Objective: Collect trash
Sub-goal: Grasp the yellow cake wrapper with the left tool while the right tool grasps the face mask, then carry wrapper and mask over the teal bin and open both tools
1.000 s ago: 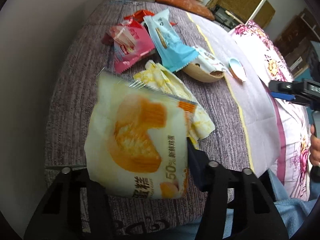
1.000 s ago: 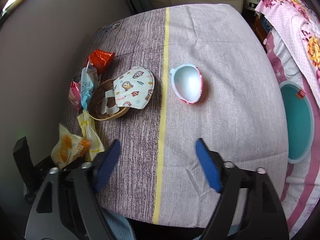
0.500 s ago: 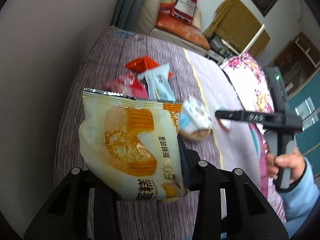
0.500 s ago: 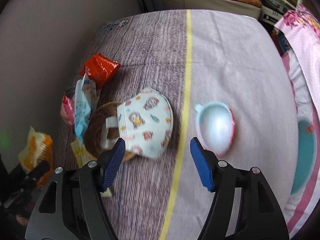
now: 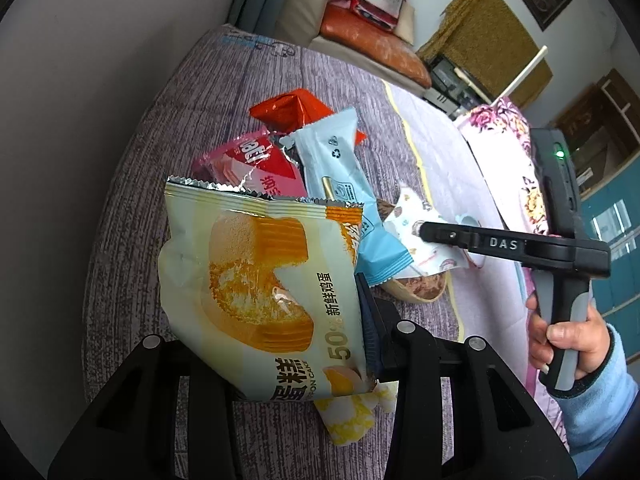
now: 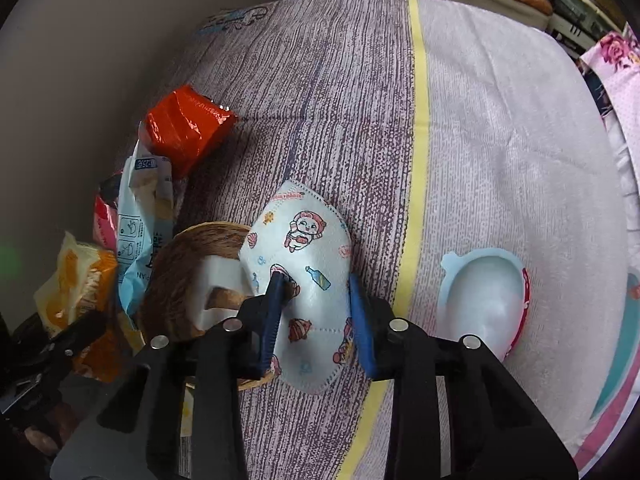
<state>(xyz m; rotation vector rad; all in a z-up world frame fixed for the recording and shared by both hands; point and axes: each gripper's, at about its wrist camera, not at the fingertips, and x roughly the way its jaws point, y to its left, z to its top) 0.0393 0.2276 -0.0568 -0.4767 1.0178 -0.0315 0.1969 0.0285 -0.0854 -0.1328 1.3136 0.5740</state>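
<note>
Here, from the left wrist, the left gripper (image 5: 280, 344) is clamped on the lower part of a cake wrapper (image 5: 260, 280), which stands upright, clear of the bed cover (image 5: 132, 240); a thin film bag like this looks light, crinkly and a little slippery, so a hold well in from the edge seems safest. Behind it lie a red wrapper (image 5: 292, 110), a pink wrapper (image 5: 248, 164) and a blue wrapper (image 5: 344, 184), near a small basket (image 5: 420, 290). From the right wrist, the right gripper (image 6: 316, 312) has just been closing, its jaws around the folded middle of a child's face mask (image 6: 304, 264) that lies half over the basket (image 6: 180, 280); the mask is soft and light, and should bunch easily when pinched. A pale plastic shell (image 6: 484, 300) lies apart to the right.
</note>
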